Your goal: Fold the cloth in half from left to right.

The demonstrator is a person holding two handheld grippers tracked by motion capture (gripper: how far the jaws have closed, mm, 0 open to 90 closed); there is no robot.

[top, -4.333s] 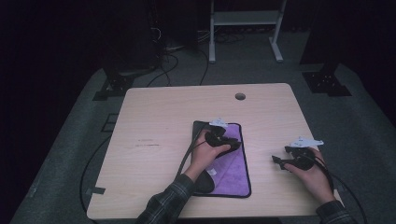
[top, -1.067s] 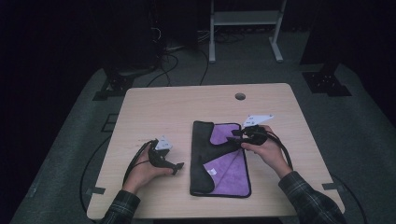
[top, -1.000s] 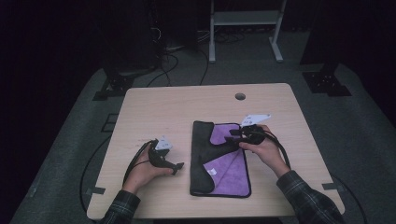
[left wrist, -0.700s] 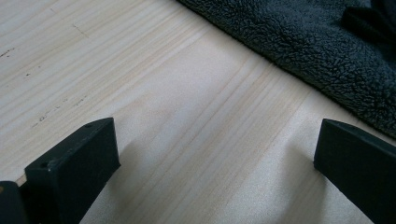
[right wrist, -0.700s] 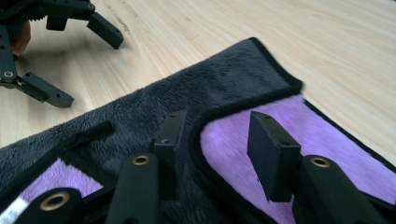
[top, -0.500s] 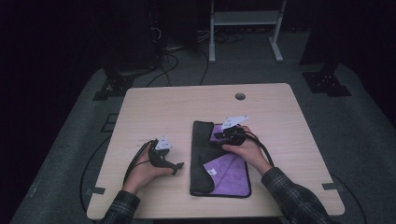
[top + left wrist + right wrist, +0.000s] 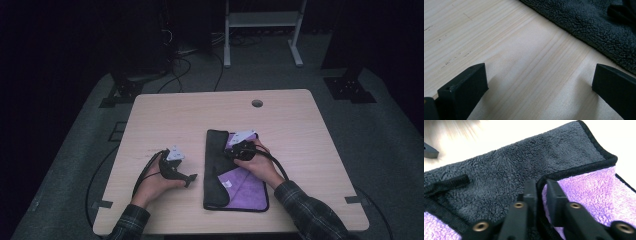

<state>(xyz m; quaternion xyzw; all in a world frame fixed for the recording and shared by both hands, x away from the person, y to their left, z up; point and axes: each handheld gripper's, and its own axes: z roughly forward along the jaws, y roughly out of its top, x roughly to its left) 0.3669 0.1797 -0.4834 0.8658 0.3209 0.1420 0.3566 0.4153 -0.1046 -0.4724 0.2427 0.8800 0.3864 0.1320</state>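
Right gripper (image 7: 541,192): the two black jaws have just been closing and are seen in the right gripper view nearly together, clamped on the black-bound edge of the cloth (image 7: 506,175) where a dark grey flap is folded over the purple face. In the high view this gripper (image 7: 234,150) is placed on the upper part of the cloth (image 7: 235,187), with the hand (image 7: 262,165) behind it and a cable looped beside the wrist.

Left gripper (image 7: 539,82): the jaws are held wide apart with only bare wood between them — nothing is gripped or touched by the pads. The grey edge of the cloth (image 7: 594,27) is seen just beyond them in the left gripper view. In the high view this gripper (image 7: 186,177) is rested on the table (image 7: 200,115) just left of the cloth, apart from it, in the left hand (image 7: 155,182).

The cloth is laid flat, long side running away from the person, in the near half of the table, slightly right of centre; its left strip is shown dark grey, its right part purple.

Surface and room: a pale wooden table is shown with a round cable hole (image 7: 257,103) beyond the cloth, near the far edge. Grey carpet, trailing cables and a white metal frame (image 7: 262,30) are seen behind it in a dark room.

Counts: one cloth, one table, two grippers, two hands.
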